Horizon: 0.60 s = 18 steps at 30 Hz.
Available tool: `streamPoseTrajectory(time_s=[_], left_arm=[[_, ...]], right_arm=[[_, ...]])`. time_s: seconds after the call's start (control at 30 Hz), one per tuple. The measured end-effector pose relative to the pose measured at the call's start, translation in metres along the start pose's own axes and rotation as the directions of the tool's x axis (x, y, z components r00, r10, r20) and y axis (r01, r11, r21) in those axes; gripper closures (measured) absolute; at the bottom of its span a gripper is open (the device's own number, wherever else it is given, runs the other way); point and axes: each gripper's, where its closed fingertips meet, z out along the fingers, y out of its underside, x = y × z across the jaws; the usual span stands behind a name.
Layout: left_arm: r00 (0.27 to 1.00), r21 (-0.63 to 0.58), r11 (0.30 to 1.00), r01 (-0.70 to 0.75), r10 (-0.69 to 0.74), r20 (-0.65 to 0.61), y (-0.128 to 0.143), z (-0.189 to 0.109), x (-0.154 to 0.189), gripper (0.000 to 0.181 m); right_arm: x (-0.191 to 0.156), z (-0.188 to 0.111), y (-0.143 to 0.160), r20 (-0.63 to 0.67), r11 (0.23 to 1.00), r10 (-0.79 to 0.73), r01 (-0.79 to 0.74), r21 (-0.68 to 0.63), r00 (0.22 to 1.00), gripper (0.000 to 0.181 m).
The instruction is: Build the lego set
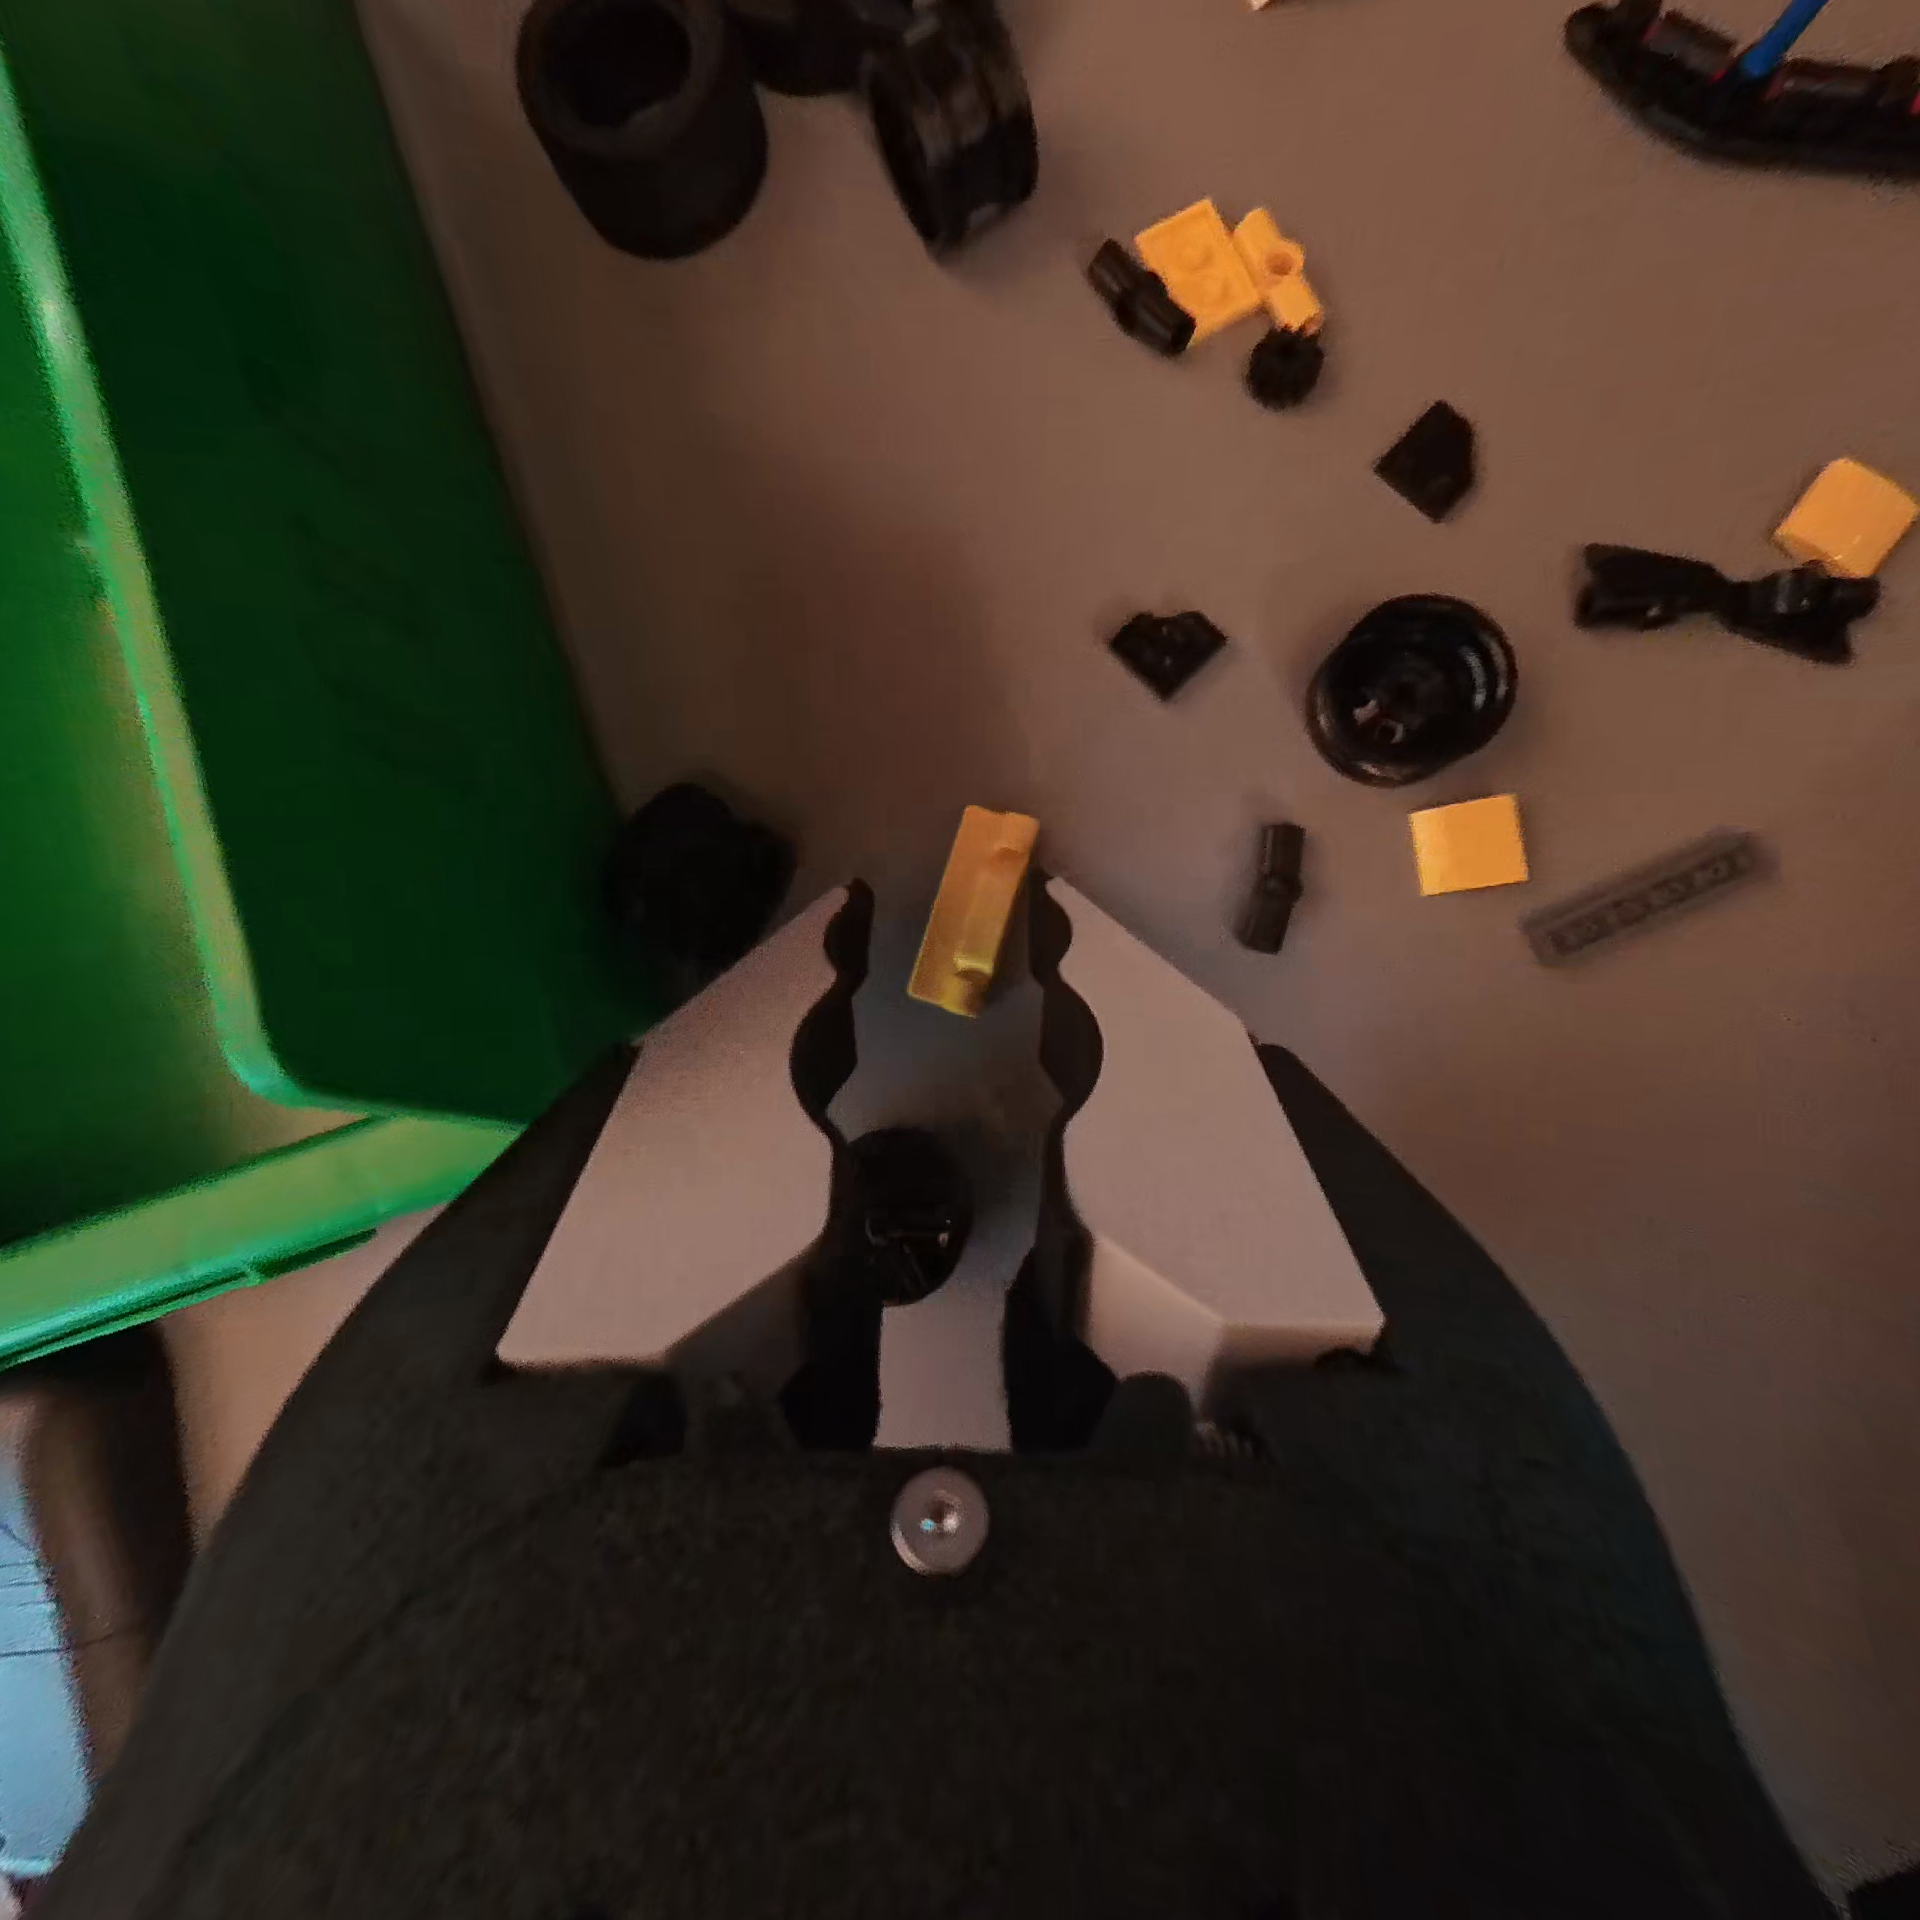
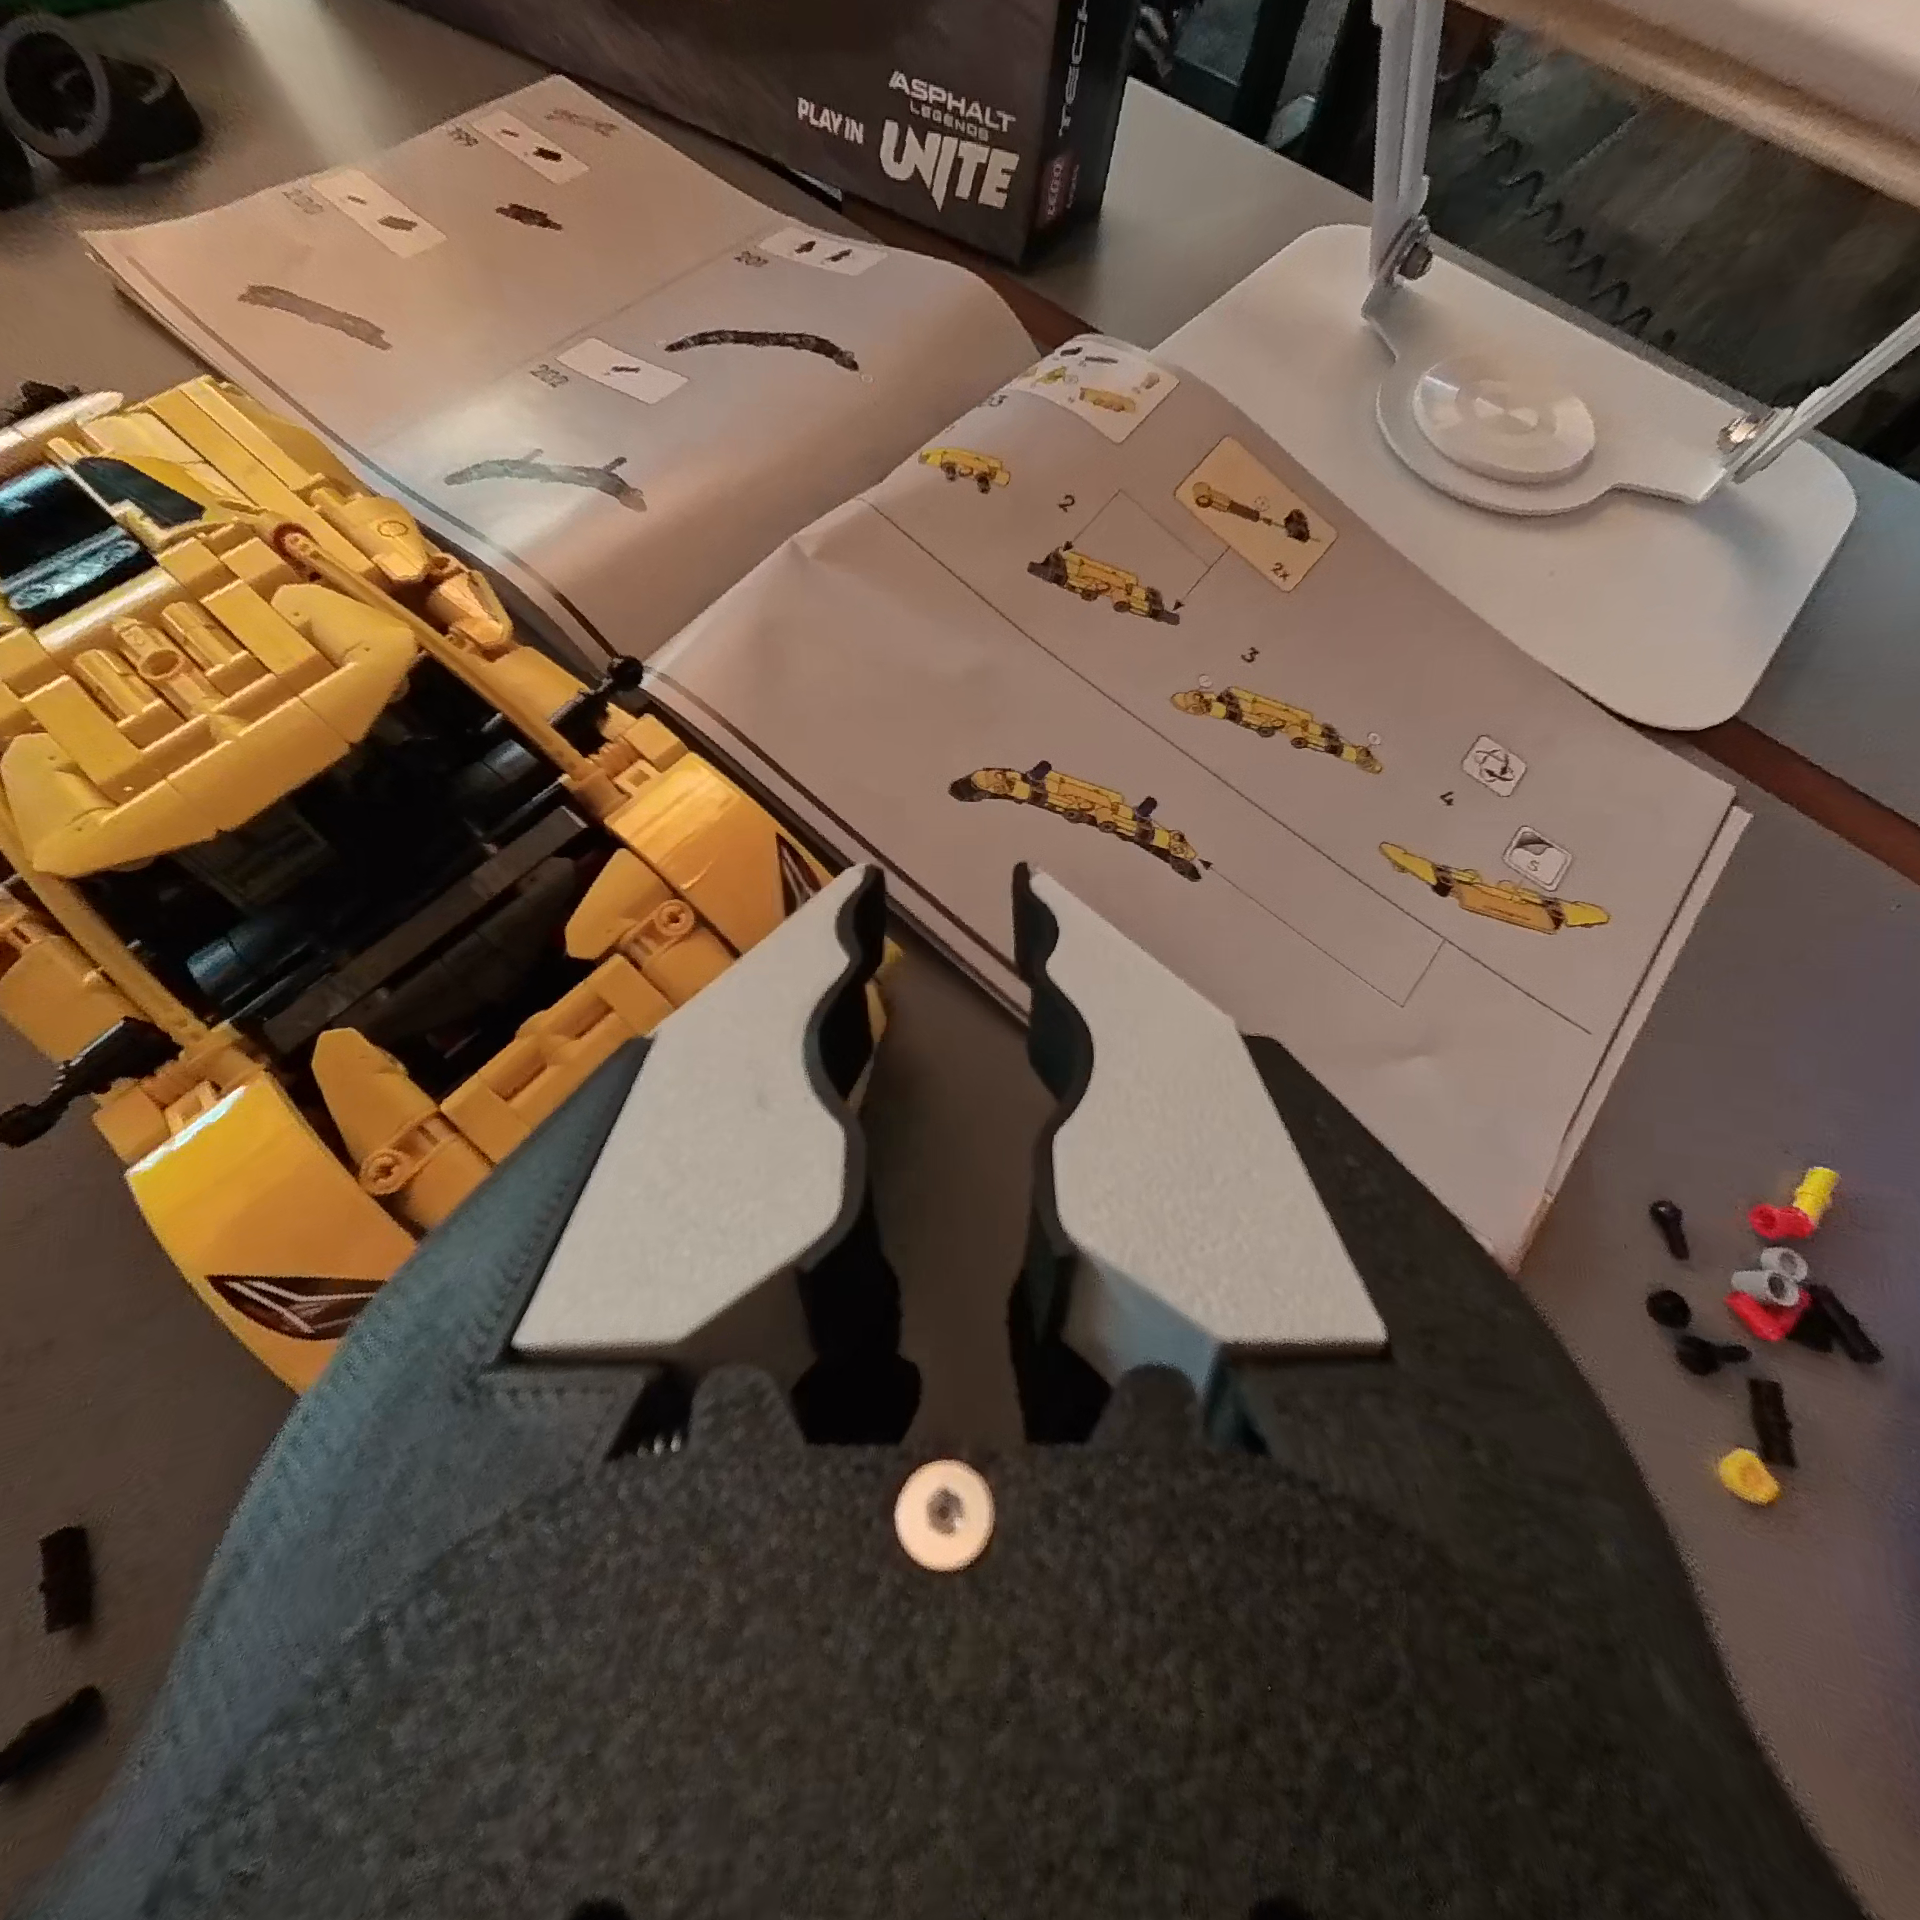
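In the left wrist view, a long yellow lego piece [image 1: 971,914] lies on the brown table between the tips of my left gripper [image 1: 951,899]. The jaws stand open around it, the right one close against it and a gap on the left. A small black piece [image 1: 904,1216] shows farther back between the fingers. In the right wrist view, my right gripper [image 2: 948,883] is open and empty above the table. It hovers between the partly built yellow car [image 2: 312,779] on the left and the open instruction booklet [image 2: 1143,675].
A green bin [image 1: 208,623] stands at the left. Black tyres [image 1: 644,114], a black wheel [image 1: 1408,686], yellow tiles [image 1: 1467,844], a grey plate [image 1: 1647,899] and black pins lie scattered. A white lamp base [image 2: 1558,520], the set's box [image 2: 831,104] and small loose pieces [image 2: 1766,1309] are near the booklet. The gap from one gripper's tips to the other's is roughly 55 centimetres. It is some 7 centimetres from my left tips to the black wheel [image 1: 1408,686].
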Motion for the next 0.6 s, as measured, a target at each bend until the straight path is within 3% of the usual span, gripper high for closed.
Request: streamPoseTrajectory(time_s=[0.13, 0.27, 0.37, 0.43, 0.6], left_arm=[[0.993, 0.009, 0.998, 0.058, -0.056, -0.104, 0.003, 0.002, 0.011, 0.165], [0.998, 0.000, 1.000, 0.031, -0.031, -0.059, 0.003, -0.001, 0.012, 0.165], [0.998, 0.048, 0.998, 0.028, -0.025, -0.064, -0.018, -0.011, 0.025, 0.165], [0.994, 0.159, 0.987, -0.016, 0.033, -0.104, -0.056, -0.025, 0.054, 0.165], [0.897, 0.353, 0.920, -0.167, 0.291, -0.334, -0.145, -0.036, 0.193, 0.165]], right_arm=[[-0.001, -0.001, -0.002, 0.039, 0.999, 0.048, -0.048, 0.020, 0.998, 0.157], [0.002, -0.001, -0.002, 0.026, 0.999, 0.045, -0.046, 0.025, 0.999, 0.157], [0.003, -0.004, -0.008, 0.010, 0.998, 0.026, -0.027, 0.057, 1.000, 0.158], [0.007, -0.007, -0.015, -0.022, 0.994, 0.007, -0.004, 0.105, 1.000, 0.159], [0.011, -0.011, -0.017, -0.040, 0.993, 0.002, 0.003, 0.116, 0.999, 0.160]])
